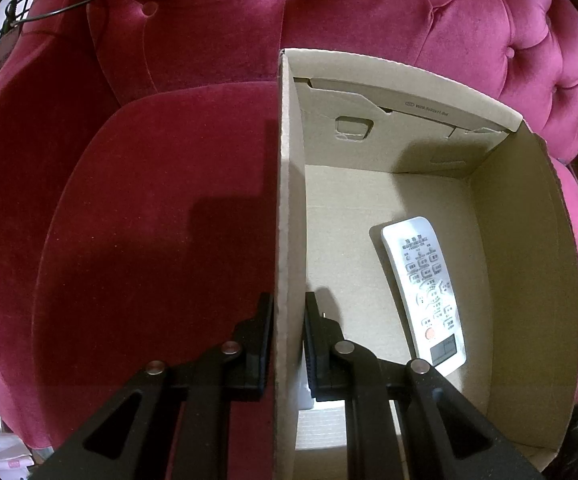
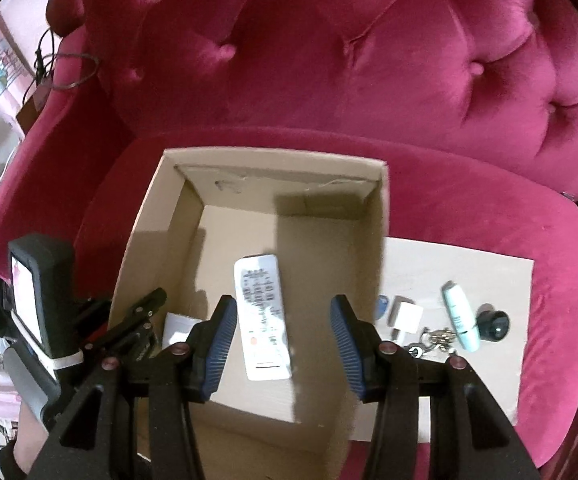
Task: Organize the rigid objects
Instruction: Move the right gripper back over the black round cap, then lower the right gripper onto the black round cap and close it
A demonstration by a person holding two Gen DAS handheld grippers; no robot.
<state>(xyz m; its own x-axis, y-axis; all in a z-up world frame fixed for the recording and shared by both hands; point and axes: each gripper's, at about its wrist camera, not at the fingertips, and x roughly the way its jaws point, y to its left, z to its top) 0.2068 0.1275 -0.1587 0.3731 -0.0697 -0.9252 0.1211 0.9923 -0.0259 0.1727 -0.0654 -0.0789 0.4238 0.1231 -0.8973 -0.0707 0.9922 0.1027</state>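
Note:
An open cardboard box (image 1: 289, 160) sits on the seat of a red velvet armchair. My left gripper (image 1: 289, 304) is shut on the box's left wall, one finger outside and one inside. A white remote control (image 1: 425, 292) lies face up on the box floor. In the right wrist view, my right gripper (image 2: 283, 308) hangs open above the box (image 2: 273, 156), with the remote (image 2: 263, 320) lying below between its blue pads and apart from them. The left gripper (image 2: 151, 308) shows at the box's left wall.
Right of the box a beige sheet (image 2: 449, 264) carries a white charger plug (image 2: 405, 316), a pale tube (image 2: 461, 316), a black round object (image 2: 495, 322), keys (image 2: 437, 338) and a blue piece (image 2: 381, 306). A small white card (image 2: 179, 326) lies in the box's near-left corner.

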